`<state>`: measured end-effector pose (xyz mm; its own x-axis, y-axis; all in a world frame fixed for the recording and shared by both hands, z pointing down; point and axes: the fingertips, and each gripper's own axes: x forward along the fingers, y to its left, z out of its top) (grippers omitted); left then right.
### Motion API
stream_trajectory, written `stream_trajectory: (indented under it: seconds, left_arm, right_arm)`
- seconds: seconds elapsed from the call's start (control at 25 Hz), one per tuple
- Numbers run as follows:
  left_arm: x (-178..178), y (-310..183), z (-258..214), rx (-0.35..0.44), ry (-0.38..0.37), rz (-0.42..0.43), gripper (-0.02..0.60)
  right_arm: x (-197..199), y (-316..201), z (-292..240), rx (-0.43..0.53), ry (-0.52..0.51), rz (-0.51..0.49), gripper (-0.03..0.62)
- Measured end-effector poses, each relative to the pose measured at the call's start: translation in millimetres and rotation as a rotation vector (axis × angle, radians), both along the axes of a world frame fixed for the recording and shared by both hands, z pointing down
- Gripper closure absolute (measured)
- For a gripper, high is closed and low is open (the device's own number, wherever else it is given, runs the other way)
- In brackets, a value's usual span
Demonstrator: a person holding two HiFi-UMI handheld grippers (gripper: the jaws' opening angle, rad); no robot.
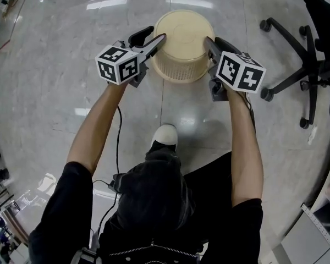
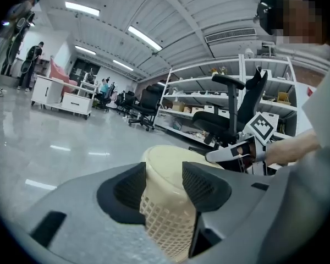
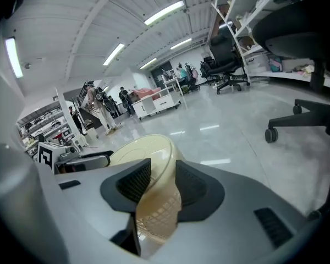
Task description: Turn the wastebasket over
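Only your head view shows your pale shoe (image 1: 166, 135) just short of the cream plastic lattice-walled wastebasket (image 1: 181, 45), standing base-up on the glossy grey floor (image 1: 55, 65) with its inside hidden, whereas your gripper views show the left gripper (image 2: 166, 181) and right gripper (image 3: 163, 181) each clenched on its wall.
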<state>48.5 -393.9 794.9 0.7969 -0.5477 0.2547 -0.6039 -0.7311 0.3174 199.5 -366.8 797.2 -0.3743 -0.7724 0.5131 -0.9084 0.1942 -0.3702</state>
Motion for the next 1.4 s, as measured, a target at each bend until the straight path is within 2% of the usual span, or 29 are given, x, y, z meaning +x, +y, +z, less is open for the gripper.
stream_trajectory:
  seconds: [0.24, 0.32, 0.4, 0.48, 0.56, 0.72, 0.92, 1.12, 1.24, 1.4]
  left_arm:
    - [0.0, -13.8, -1.4, -0.001, -0.010, -0.004, 0.382]
    - [-1.8, -9.8, -10.5, 0.052, -0.041, 0.003, 0.382]
    - [-4.4, -2.1, -33.8, 0.154, -0.060, 0.005, 0.392]
    - [-5.2, 10.1, -60.5, 0.252, -0.069, 0.025, 0.459]
    - [-7.0, 21.4, -85.3, 0.312, -0.075, 0.045, 0.558]
    - [-15.1, 38.2, -136.2, 0.334, -0.091, 0.033, 0.577]
    - [-16.5, 60.8, -236.8, 0.317, -0.114, 0.053, 0.577]
    - [-18.4, 93.5, -375.2, 0.287, -0.148, 0.095, 0.577]
    - [-17.2, 115.4, -461.8, 0.250, -0.122, 0.101, 0.577]
    - [-19.7, 154.3, -558.2, 0.174, -0.070, 0.045, 0.577]
  right_arm:
    - [-1.2, -13.2, -2.4, 0.013, 0.036, -0.014, 0.459]
    - [5.4, -11.8, -14.8, 0.065, 0.126, -0.015, 0.464]
    - [14.4, -9.9, -43.3, 0.184, 0.190, 0.026, 0.465]
    - [13.3, -5.4, -70.3, 0.278, 0.231, 0.018, 0.476]
    - [1.6, 1.3, -93.5, 0.328, 0.274, -0.030, 0.549]
    - [-21.2, 20.7, -155.3, 0.407, 0.299, -0.082, 0.583]
    - [-28.2, 49.6, -250.2, 0.361, 0.302, -0.087, 0.583]
    - [-31.3, 85.1, -379.0, 0.248, 0.301, -0.056, 0.583]
    - [-31.7, 108.8, -463.3, 0.199, 0.245, -0.047, 0.582]
    - [-36.5, 159.1, -557.9, 0.129, 0.164, -0.072, 0.582]
